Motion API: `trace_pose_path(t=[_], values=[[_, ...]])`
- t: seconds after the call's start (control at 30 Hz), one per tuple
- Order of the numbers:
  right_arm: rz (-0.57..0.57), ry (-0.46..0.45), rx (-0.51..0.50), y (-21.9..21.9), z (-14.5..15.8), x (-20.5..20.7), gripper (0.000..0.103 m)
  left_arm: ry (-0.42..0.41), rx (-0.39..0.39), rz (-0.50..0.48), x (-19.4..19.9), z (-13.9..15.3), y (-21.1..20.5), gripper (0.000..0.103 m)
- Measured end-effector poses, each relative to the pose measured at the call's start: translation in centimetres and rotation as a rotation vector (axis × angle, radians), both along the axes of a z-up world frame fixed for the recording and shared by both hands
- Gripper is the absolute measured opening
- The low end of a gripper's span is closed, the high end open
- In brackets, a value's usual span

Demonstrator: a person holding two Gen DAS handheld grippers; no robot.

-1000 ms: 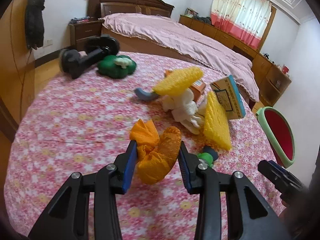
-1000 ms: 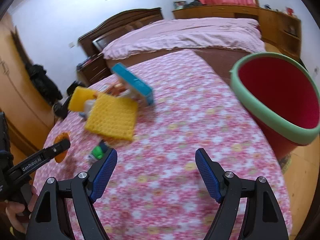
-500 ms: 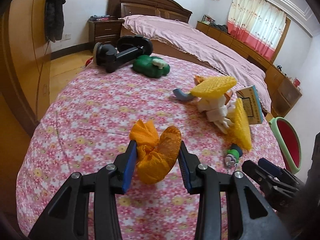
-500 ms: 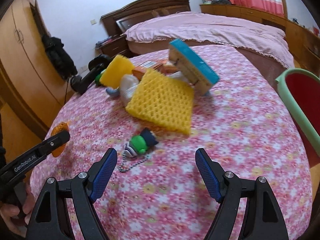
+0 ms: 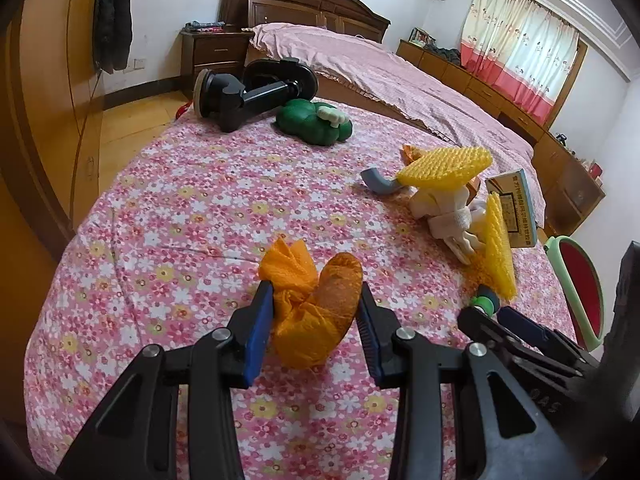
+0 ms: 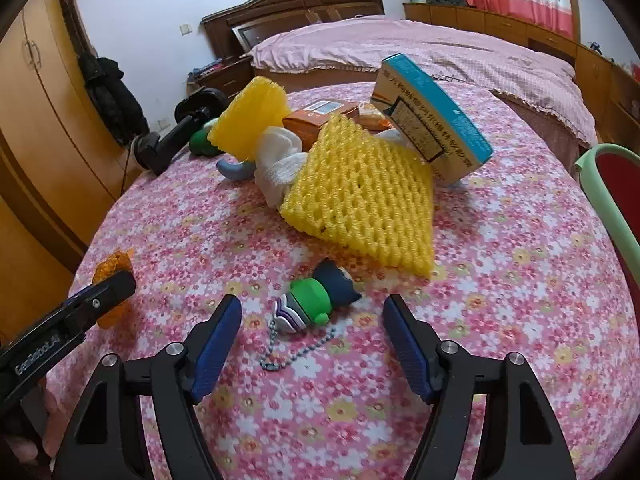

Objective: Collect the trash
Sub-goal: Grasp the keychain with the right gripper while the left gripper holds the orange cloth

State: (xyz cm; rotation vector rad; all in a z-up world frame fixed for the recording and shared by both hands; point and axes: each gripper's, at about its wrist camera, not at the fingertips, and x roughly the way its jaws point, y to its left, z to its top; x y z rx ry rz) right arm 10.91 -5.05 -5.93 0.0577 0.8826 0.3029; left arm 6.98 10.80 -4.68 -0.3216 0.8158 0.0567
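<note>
My left gripper (image 5: 316, 312) is shut on a crumpled orange wrapper (image 5: 312, 308), held just above the flowered tablecloth (image 5: 192, 216). My right gripper (image 6: 312, 328) hangs over a small green and blue keychain figure (image 6: 316, 300) with a bead chain; its jaws are closing, the pads still apart from the figure. Beyond lies a pile: yellow foam netting (image 6: 360, 200), a white cloth (image 6: 280, 160), an orange box (image 6: 320, 114) and a blue-edged carton (image 6: 432, 120). A red bin with a green rim (image 6: 616, 200) stands at the right edge.
A black suction-cup holder (image 5: 248, 92) and a green plush (image 5: 316, 124) lie at the table's far side. A grey curved piece (image 5: 376, 182) lies next to the pile. A bed (image 5: 400, 76), a wardrobe (image 5: 40, 120) and a low cabinet surround the table.
Both grippers moved in over the table. The keychain figure now lies between the right fingers, which have narrowed. The left gripper keeps its grip on the orange wrapper.
</note>
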Motion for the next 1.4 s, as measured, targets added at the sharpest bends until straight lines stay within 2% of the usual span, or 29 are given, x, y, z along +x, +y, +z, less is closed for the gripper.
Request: trace_pose_path(t=[0.17, 0.3, 0.37, 0.4, 0.5, 0.57, 0.6, 0.83, 0.97, 1.4], values=[[-0.028, -0.008, -0.04, 0.1, -0.2, -0.2, 0.059, 0.003, -0.002, -0.005, 0.1, -0.1, -0.2, 0.04], [-0.025, -0.011, -0.077, 0.3, -0.2, -0.2, 0.056, -0.002, 0.003, -0.007, 0.0, 0.2, -0.6, 0.04], [-0.036, -0.016, -0.106, 0.4, -0.2, -0.3, 0.046, -0.012, 0.009, -0.004, -0.3, 0.5, -0.7, 0.04], [-0.039, -0.017, -0.109, 0.3, -0.2, -0.3, 0.044, -0.016, 0.01, -0.004, -0.4, 0.6, -0.8, 0.04], [-0.04, -0.018, -0.113, 0.0, -0.2, -0.6, 0.035, -0.024, 0.016, -0.003, -0.7, 1.0, -0.9, 0.04], [-0.048, -0.014, -0.108, -0.6, -0.1, -0.9, 0.023, -0.029, 0.018, -0.004, -0.9, 1.3, -1.0, 0.04], [-0.047, -0.008, -0.094, -0.9, 0.0, -1.0, 0.021, -0.031, 0.022, -0.003, -1.0, 1.4, -1.1, 0.04], [-0.052, 0.007, -0.003, -3.2, 0.5, -2.6, 0.019, -0.057, 0.039, -0.02, -1.9, 2.5, -2.1, 0.041], [-0.066, -0.006, 0.013, -4.5, 1.1, -3.6, 0.019, -0.066, 0.045, -0.036, -2.2, 3.0, -2.8, 0.041], [-0.137, -0.122, 0.09, -10.3, 5.3, -7.8, 0.019, -0.108, 0.022, -0.142, -3.0, 5.5, -6.2, 0.041]])
